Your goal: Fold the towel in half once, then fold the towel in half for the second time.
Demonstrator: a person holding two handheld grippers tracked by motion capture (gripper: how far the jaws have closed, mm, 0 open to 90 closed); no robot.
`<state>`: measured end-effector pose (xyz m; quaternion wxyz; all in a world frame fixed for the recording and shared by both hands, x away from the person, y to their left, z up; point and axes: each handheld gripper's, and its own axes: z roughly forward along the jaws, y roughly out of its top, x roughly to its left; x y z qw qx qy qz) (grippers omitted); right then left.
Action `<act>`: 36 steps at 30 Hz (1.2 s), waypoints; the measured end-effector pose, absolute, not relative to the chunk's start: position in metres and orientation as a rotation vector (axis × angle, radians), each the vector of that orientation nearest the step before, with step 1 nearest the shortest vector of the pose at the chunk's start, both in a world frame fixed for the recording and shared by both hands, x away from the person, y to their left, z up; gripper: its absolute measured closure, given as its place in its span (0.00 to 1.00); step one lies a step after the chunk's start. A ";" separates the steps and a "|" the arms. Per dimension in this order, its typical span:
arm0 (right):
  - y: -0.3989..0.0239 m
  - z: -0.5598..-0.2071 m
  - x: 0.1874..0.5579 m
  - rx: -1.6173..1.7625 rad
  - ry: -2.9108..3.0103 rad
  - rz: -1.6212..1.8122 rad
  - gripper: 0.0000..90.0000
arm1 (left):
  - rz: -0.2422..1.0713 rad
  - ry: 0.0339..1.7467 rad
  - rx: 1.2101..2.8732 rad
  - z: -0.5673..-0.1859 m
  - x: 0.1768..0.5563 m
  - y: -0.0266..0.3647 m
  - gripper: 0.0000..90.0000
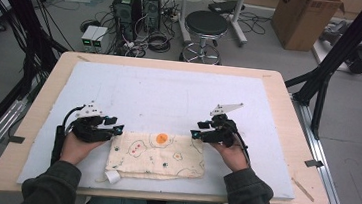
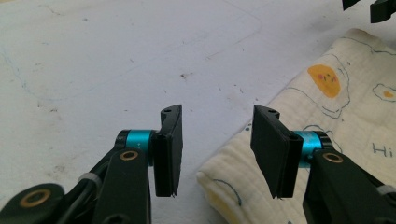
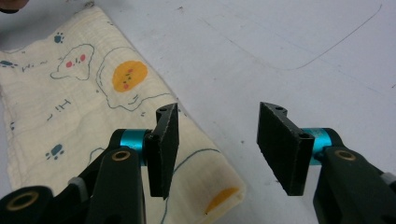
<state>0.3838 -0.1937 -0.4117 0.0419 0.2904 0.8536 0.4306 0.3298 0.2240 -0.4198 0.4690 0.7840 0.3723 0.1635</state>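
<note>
Folded cartoon-print cloth lies flat on the white worktop, near edge; left gripper and right gripper flank its ends, fingers parted, holding nothing.

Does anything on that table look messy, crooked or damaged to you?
Nothing is spilled or broken. The folded cloth lies flat but slightly askew on the white mat, and a small white tag sticks out at its near left corner. The mat itself shows faint scuffs and specks.

One folded cloth, two tongs, one table.
</note>
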 end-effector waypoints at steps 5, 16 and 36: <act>-0.193 -0.412 0.384 0.876 2.618 1.306 0.55 | 0.403 0.911 1.931 -0.421 0.330 0.222 0.59; -0.196 -0.417 0.386 0.910 2.634 1.272 0.61 | 0.398 0.930 1.938 -0.424 0.333 0.222 0.59; -0.202 -0.431 0.386 0.957 2.673 1.215 0.67 | 0.362 0.962 2.084 -0.439 0.343 0.211 0.64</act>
